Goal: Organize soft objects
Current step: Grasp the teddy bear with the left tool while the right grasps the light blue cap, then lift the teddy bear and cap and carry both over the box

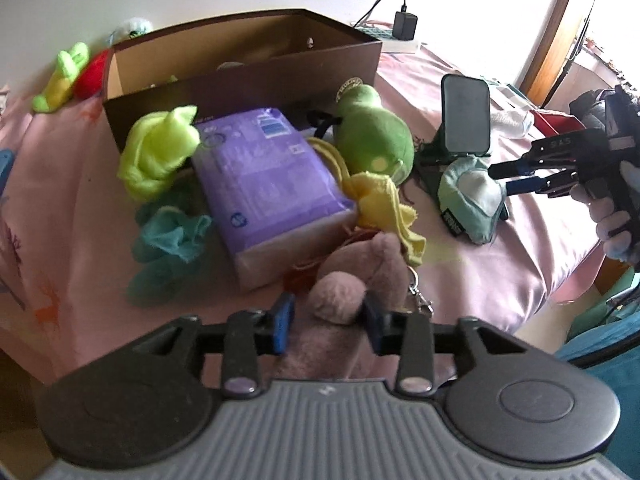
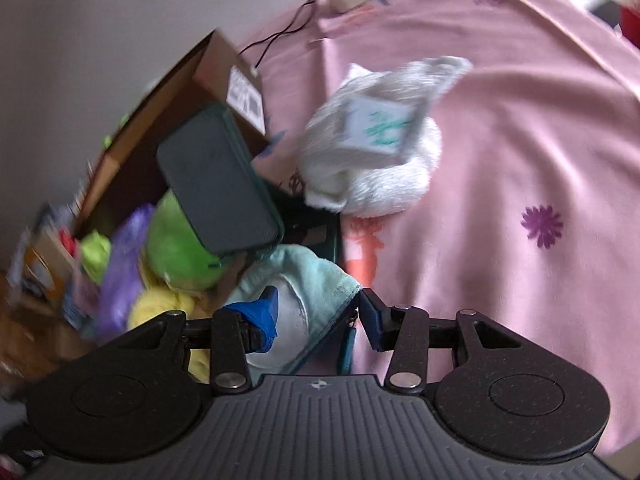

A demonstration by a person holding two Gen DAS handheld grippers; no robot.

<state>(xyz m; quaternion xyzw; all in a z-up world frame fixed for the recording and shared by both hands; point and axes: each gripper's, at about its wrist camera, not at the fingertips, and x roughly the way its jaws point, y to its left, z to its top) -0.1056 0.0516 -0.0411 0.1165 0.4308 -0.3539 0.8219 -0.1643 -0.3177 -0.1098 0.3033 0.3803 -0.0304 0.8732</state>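
Note:
My left gripper is shut on a mauve plush toy with a metal keyring clip, low over the pink bedsheet. Beyond it lie a purple soft pack, a yellow cloth, a green plush, a lime plush and a teal cloth, in front of an open brown box. My right gripper is open, its fingers on either side of a light teal cap; it also shows in the left wrist view beside that cap.
A phone on a stand stands right of the green plush. A white plush with a card tag lies on the sheet. A lime toy and a red toy lie left of the box. A charger sits behind it.

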